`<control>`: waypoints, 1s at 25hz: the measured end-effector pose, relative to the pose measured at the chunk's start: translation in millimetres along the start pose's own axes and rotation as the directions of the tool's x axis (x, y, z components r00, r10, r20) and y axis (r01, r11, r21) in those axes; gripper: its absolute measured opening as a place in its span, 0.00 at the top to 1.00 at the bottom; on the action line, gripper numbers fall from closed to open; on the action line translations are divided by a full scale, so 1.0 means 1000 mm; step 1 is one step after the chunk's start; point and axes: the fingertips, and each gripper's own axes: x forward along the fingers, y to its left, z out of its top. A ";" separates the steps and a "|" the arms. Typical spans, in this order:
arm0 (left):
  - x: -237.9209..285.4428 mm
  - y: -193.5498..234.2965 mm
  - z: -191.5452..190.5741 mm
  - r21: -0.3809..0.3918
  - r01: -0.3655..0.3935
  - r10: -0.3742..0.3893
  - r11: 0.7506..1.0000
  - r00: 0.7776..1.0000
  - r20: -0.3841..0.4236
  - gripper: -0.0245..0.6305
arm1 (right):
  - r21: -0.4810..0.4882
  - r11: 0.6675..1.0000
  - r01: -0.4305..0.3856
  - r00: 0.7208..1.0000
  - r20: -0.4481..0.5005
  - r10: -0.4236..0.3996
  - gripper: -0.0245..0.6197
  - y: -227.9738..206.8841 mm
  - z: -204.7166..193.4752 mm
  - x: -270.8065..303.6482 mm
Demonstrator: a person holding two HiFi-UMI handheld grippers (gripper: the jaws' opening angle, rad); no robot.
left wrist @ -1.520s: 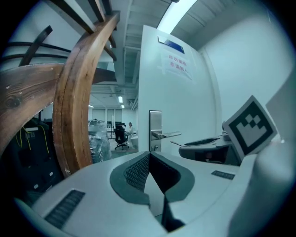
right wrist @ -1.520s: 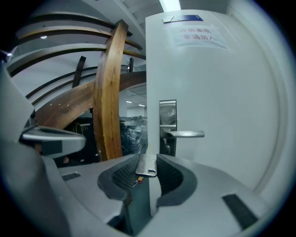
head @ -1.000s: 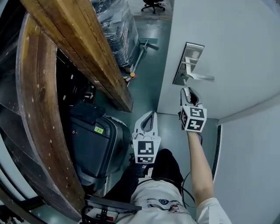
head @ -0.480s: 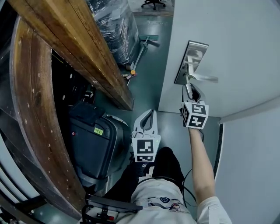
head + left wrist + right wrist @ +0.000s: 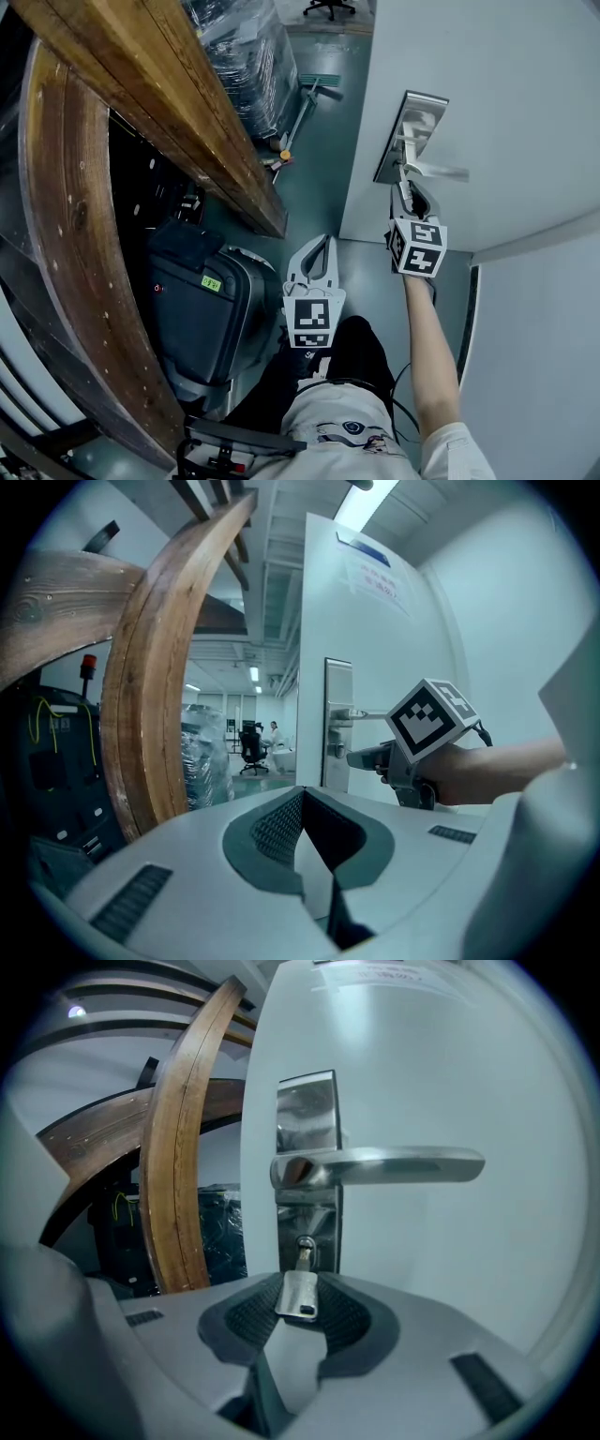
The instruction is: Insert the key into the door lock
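R claw point(image 5: 300, 1290) moved up to door lock point(image 5: 320, 1215), pinching key point(image 5: 298, 1297), tip at keyhole point(image 5: 305, 1243), L claw point(image 5: 302, 801) pressed together, empty.

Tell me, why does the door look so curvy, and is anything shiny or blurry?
Right gripper view: the wide-angle lens bows the door, the corners go black, the lock plate mirrors the room, and the key looks crisp; left gripper view: same bending, plus a glaring ceiling light; head view: sharp, door edge straighter.

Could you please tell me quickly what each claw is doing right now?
Left claw: closed, empty.
Right claw: closed on the key, tip at the door lock.
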 end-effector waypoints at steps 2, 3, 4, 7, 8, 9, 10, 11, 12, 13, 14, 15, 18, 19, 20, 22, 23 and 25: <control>0.001 0.001 0.002 -0.003 -0.004 0.004 1.000 1.000 -0.001 0.96 | 0.019 1.000 0.025 1.000 -0.008 -0.025 0.78 0.001 0.002 0.001; 0.001 0.001 0.003 -0.004 -0.004 0.004 1.000 1.000 -0.001 0.96 | 0.027 0.999 0.042 0.999 -0.010 -0.042 0.78 0.002 0.003 0.001; 0.001 0.001 0.004 -0.005 -0.005 0.005 1.000 1.000 -0.002 0.96 | 0.034 0.998 0.061 0.998 -0.010 -0.061 0.78 0.003 0.003 0.002; 0.001 0.004 0.008 -0.007 -0.009 0.009 1.000 1.000 -0.001 0.96 | 0.056 0.993 0.108 0.994 -0.012 -0.107 0.78 0.003 0.008 0.007; 0.002 0.005 0.008 -0.008 -0.012 0.012 1.000 1.000 0.000 0.96 | 0.061 0.991 0.119 0.993 -0.014 -0.118 0.78 0.002 0.010 0.010; 0.002 0.007 0.008 -0.008 -0.015 0.015 1.000 1.000 -0.001 0.96 | 0.066 0.990 0.127 0.992 -0.015 -0.126 0.78 0.002 0.012 0.015; 0.001 0.009 0.007 -0.008 -0.019 0.019 1.000 1.000 -0.003 0.96 | 0.070 0.988 0.135 0.991 -0.013 -0.134 0.78 0.001 0.013 0.019; 0.000 0.010 0.005 -0.007 -0.023 0.023 1.000 1.000 -0.005 0.96 | 0.073 0.987 0.142 0.990 -0.007 -0.142 0.78 0.000 0.013 0.023; -0.001 0.011 0.004 -0.006 -0.027 0.027 1.000 1.000 -0.008 0.96 | 0.073 0.986 0.149 0.989 0.003 -0.150 0.78 -0.001 0.014 0.026; -0.002 0.012 0.003 -0.004 -0.030 0.030 1.000 0.999 -0.012 0.96 | 0.068 0.986 0.153 0.988 0.015 -0.154 0.78 -0.002 0.015 0.029; -0.003 0.013 0.002 -0.003 -0.034 0.034 0.999 0.999 -0.016 0.96 | 0.057 0.987 0.149 0.988 0.028 -0.150 0.78 -0.002 0.015 0.031; -0.005 0.014 0.003 -0.003 -0.037 0.037 0.999 0.999 -0.022 0.96 | 0.039 0.990 0.135 0.990 0.037 -0.136 0.78 0.000 0.016 0.030; -0.011 0.016 0.014 -0.007 -0.045 0.044 0.999 0.998 -0.036 0.96 | 0.007 0.998 0.068 0.996 0.058 -0.068 0.77 0.010 0.018 0.007; -0.015 0.015 0.021 -0.008 -0.046 0.045 0.999 0.998 -0.039 0.96 | 0.012 0.999 0.047 0.997 0.066 -0.048 0.77 0.014 0.018 -0.010; -0.019 0.013 0.029 -0.009 -0.045 0.044 0.999 0.998 -0.041 0.96 | 0.024 0.999 0.027 0.997 0.071 -0.028 0.77 0.019 0.018 -0.030; -0.029 0.007 0.050 -0.009 -0.034 0.033 0.999 0.999 -0.041 0.96 | 0.060 0.998 -0.011 0.997 0.073 0.006 0.78 0.027 0.022 -0.077; -0.033 0.005 0.064 -0.009 -0.025 0.025 1.000 0.999 -0.035 0.96 | 0.071 0.997 -0.025 0.997 0.076 0.020 0.78 0.031 0.028 -0.099; -0.039 -0.001 0.097 -0.006 -0.004 0.003 1.000 1.000 -0.015 0.96 | 0.064 0.997 -0.053 0.994 0.099 0.046 0.86 0.038 0.053 -0.142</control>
